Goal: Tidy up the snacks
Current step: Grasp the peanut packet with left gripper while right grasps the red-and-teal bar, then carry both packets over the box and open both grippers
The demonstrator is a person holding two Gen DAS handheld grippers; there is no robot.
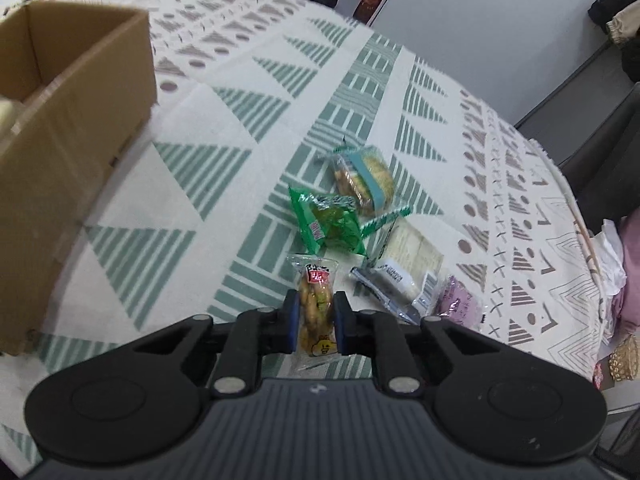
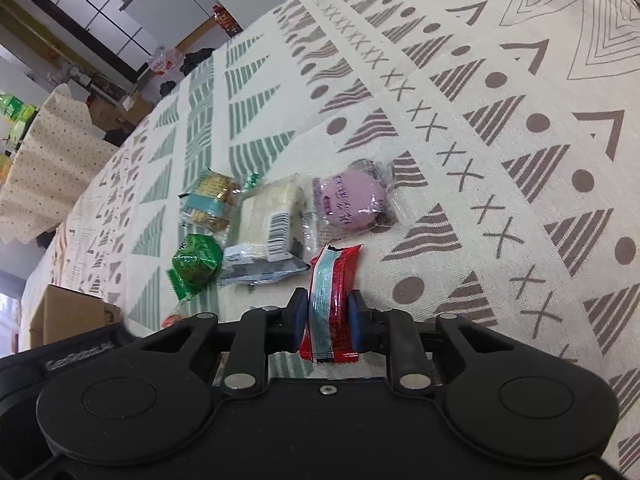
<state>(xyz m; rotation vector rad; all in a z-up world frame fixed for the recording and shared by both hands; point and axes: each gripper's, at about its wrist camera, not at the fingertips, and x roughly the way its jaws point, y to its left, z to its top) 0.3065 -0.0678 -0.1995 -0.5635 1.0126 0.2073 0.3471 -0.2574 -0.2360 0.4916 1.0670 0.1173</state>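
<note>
Snack packets [image 1: 360, 216] lie clustered on a bench under a triangle-patterned cloth [image 1: 224, 128], cardboard box [image 1: 60, 112] alongside. Left claw [image 1: 316, 320] grips a clear snack pack [image 1: 316, 304]; right claw [image 2: 327, 320] grips a red wrapper [image 2: 332, 300]. Grey wall [image 1: 500, 28] behind.

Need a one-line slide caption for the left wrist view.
Left gripper shut on a clear snack packet, cardboard box at left.

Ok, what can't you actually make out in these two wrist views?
- Cardboard box, left wrist view: contents hidden by its near wall and the frame edge; motion-blurred.
- Print on the green packet, left wrist view: too blurred to read.
- Purple snack, left wrist view: partly hidden behind the white packet.
- Left gripper's held snack: lower end hidden behind the gripper body.
</note>
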